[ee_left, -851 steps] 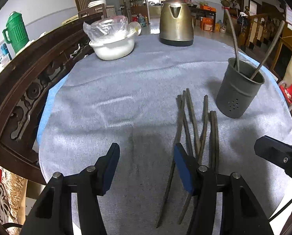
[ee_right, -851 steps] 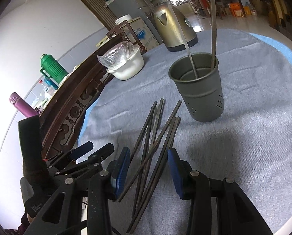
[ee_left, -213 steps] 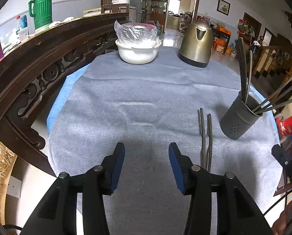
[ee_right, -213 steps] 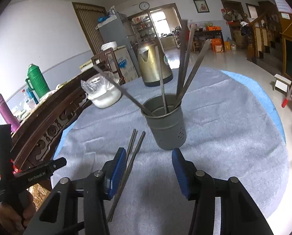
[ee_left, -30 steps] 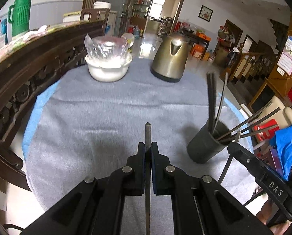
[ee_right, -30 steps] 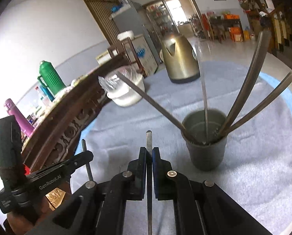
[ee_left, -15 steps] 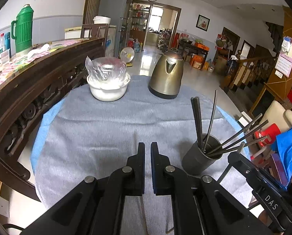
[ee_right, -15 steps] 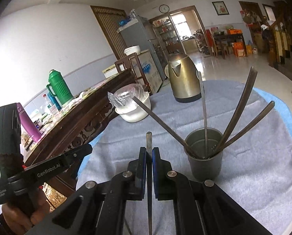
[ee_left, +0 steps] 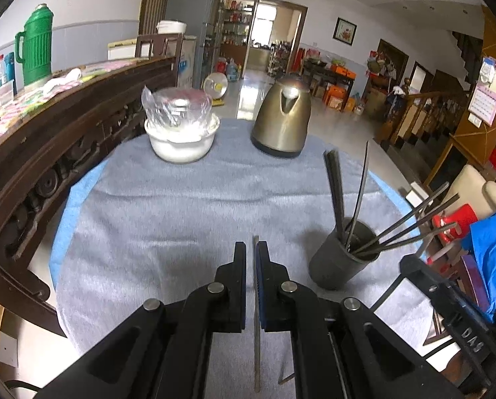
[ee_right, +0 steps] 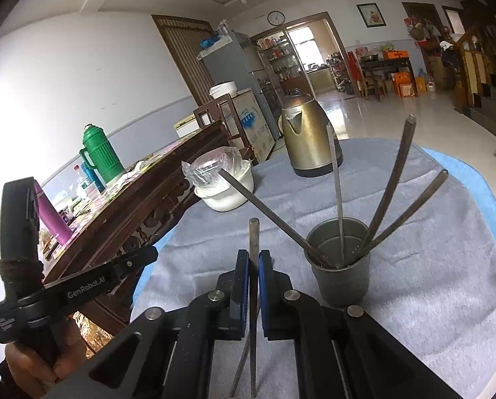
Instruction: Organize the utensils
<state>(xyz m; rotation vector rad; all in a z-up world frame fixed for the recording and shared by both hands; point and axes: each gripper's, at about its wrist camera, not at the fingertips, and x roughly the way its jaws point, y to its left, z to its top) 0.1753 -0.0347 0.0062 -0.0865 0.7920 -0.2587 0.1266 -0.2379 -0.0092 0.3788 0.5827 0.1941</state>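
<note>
A grey perforated holder cup (ee_left: 342, 259) stands on the grey cloth at the right, with several dark chopsticks (ee_left: 335, 186) leaning in it. It also shows in the right wrist view (ee_right: 342, 267) just right of my fingers. My left gripper (ee_left: 251, 249) is shut on one chopstick (ee_left: 256, 332), held above the cloth left of the cup. My right gripper (ee_right: 253, 259) is shut on another chopstick (ee_right: 253, 236), its tip sticking up past the pads. The left gripper's body (ee_right: 71, 289) shows at the left of the right wrist view.
A brass kettle (ee_left: 282, 121) and a white bowl covered in plastic wrap (ee_left: 181, 129) stand at the far side of the round table (ee_left: 81, 196). A carved dark wooden bench back (ee_left: 48, 139) runs along the left. Chairs and a blue cloth (ee_left: 494, 252) are at the right.
Both grippers have risen and pulled back slightly from the cup. Each still holds its chopstick. The left chopstick's tip now shows just above the pads.
</note>
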